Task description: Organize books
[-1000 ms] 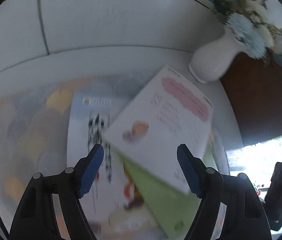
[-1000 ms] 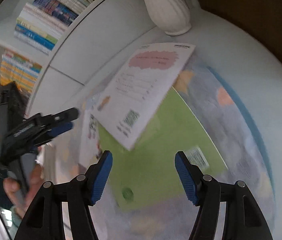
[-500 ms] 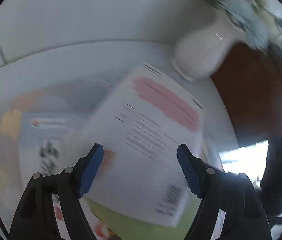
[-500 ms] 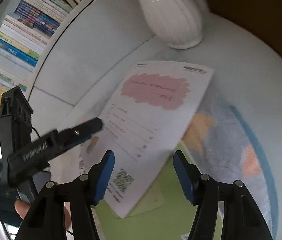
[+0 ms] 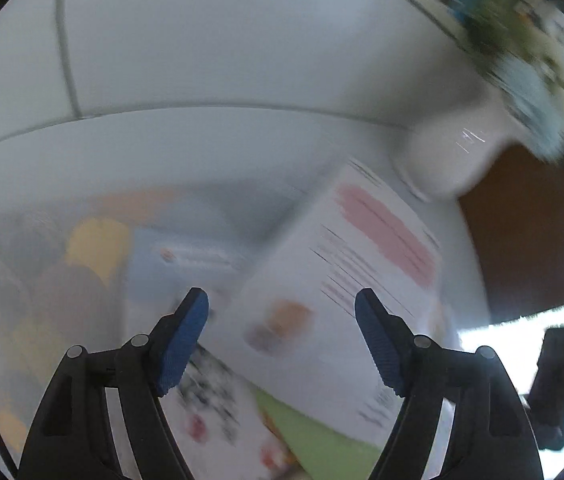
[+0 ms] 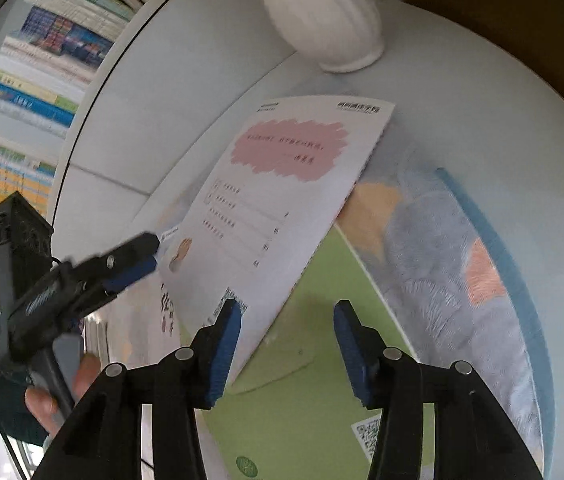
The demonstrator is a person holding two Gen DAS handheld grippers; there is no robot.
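A white book with a pink blotch lies askew on top of a green book. Beside them lies a pale book with black characters. My right gripper hovers over the white book's near edge. Its jaws are closing, that edge lies between them, and the pads are not pressing on it. My left gripper comes in from the left at the white book's far side. In the blurred left wrist view my left gripper stands open above the white book and the pale book.
The books rest on a pastel mat on a white round table. A white vase stands at the back. Behind the table is a shelf of books. A person's hand holds the left gripper.
Both grippers have come down closer to the books. The right jaws have narrowed and now straddle the white book's near edge. The left gripper's tip has reached that book's side.
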